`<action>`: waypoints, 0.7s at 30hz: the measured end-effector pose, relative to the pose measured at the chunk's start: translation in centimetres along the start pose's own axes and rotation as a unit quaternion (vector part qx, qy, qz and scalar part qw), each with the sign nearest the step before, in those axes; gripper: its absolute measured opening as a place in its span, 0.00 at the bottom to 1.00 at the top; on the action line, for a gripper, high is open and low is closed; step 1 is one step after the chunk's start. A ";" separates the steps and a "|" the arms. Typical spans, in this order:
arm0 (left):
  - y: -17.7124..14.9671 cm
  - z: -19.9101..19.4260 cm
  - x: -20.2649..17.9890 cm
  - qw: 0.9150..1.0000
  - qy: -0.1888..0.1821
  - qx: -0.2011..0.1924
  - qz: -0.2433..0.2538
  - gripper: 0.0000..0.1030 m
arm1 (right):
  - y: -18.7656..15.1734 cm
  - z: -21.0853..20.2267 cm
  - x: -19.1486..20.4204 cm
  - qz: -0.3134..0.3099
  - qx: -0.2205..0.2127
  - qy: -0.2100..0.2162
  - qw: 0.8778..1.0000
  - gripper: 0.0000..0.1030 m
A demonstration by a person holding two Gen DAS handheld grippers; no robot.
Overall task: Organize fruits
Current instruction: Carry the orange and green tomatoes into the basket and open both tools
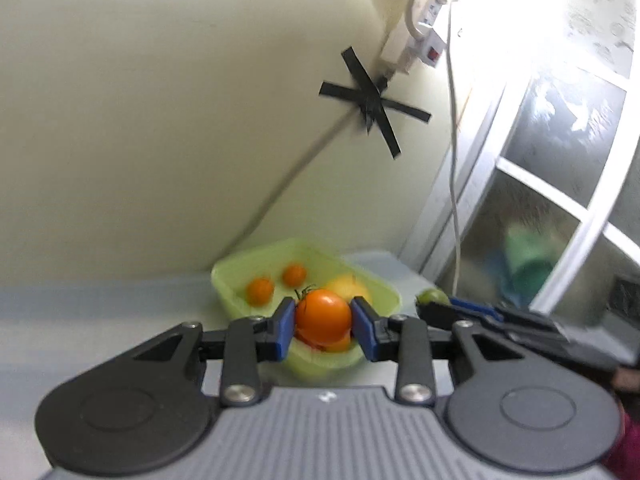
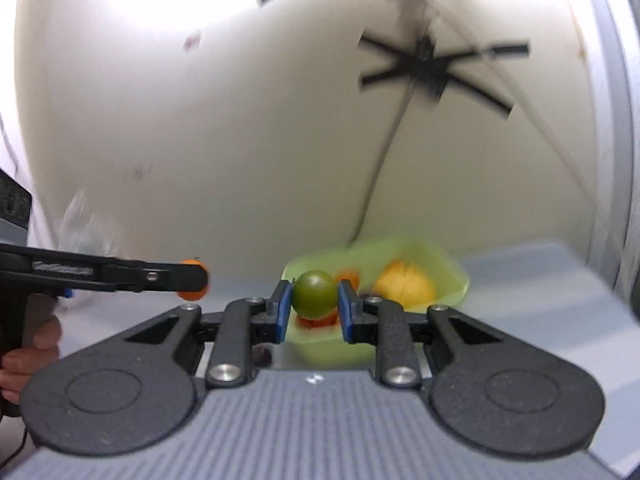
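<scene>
My left gripper is shut on an orange tomato with a green stem, held just above the near side of a light green tub. In the tub lie two small orange fruits and a yellow fruit. My right gripper is shut on a round green fruit, also lifted in front of the green tub, where a yellow fruit shows. In the right wrist view the left gripper comes in from the left with its orange tomato.
The tub stands on a pale grey table against a cream wall with black tape crosses and a cable. A window frame and a white power strip are at the right. A person's hand holds the left gripper's handle.
</scene>
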State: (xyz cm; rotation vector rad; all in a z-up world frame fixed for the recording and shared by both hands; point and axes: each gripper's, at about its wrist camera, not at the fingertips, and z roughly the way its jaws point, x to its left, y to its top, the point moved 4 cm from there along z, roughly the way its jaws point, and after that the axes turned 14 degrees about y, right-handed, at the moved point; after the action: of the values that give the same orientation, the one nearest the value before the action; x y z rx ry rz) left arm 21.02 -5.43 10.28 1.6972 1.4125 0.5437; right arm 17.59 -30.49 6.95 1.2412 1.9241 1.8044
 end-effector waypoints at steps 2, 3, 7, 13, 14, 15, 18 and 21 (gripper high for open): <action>1.3 2.5 -0.1 1.000 0.006 0.012 0.001 0.30 | 0.5 0.9 -0.6 -0.002 -0.012 0.000 1.000 0.27; 1.7 4.3 0.0 1.000 0.014 0.023 -0.001 0.30 | 0.4 1.8 -0.9 -0.008 -0.006 -0.001 1.000 0.27; 1.4 9.3 0.4 0.998 0.028 0.062 -0.010 0.30 | -1.2 5.3 -1.9 -0.033 0.037 -0.007 0.999 0.27; 0.5 12.5 -0.8 0.996 0.040 0.082 0.009 0.43 | -2.4 8.2 -3.1 -0.041 0.073 -0.007 0.996 0.31; 0.6 12.4 -0.9 0.996 0.048 0.078 0.010 0.56 | -2.3 8.3 -3.2 -0.040 0.075 -0.007 0.996 0.37; 1.0 12.6 -1.1 0.996 0.053 0.070 0.011 0.57 | -2.0 8.2 -3.5 -0.036 0.068 -0.007 0.997 0.46; 1.8 11.0 -0.3 0.998 0.060 0.032 -0.008 0.57 | 0.1 6.9 -5.0 -0.002 0.015 -0.006 1.000 0.48; 1.8 10.1 1.5 0.993 0.105 0.021 -0.051 0.55 | 1.9 6.0 -8.1 0.038 -0.023 -0.040 0.998 0.49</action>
State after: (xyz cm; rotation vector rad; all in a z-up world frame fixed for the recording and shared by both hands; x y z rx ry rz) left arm 30.22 -7.26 5.94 1.6275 1.6617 0.6554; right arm 27.44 -32.09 4.35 1.3653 1.8061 1.7965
